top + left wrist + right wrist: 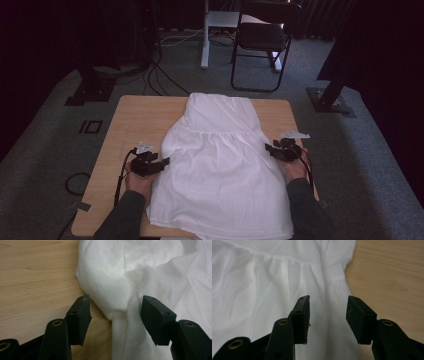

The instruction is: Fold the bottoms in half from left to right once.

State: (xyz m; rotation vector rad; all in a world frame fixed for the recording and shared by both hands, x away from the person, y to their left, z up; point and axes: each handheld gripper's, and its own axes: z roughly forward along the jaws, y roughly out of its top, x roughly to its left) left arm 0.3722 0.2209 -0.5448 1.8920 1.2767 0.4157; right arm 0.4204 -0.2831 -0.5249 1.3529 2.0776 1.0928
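A white dress [220, 165] lies flat on the wooden table [135, 120], bodice at the far end and skirt toward me. My left gripper [167, 161] sits at the dress's left edge near the waist. In the left gripper view it [115, 300] is open, and a bulging fold of the dress [112, 285] lies between the jaws without the pads pressing on it. My right gripper [267, 147] is at the dress's right edge. In the right gripper view it [328, 298] stands open over the hem side of the dress [274, 290], just inside the cloth's edge.
Bare wood runs along both sides of the dress. On the carpet beyond the table stand a black folding chair [260, 37], a white desk leg [205, 35] and two black stand bases [90, 90] [330, 100]. Cables [160, 75] trail across the floor.
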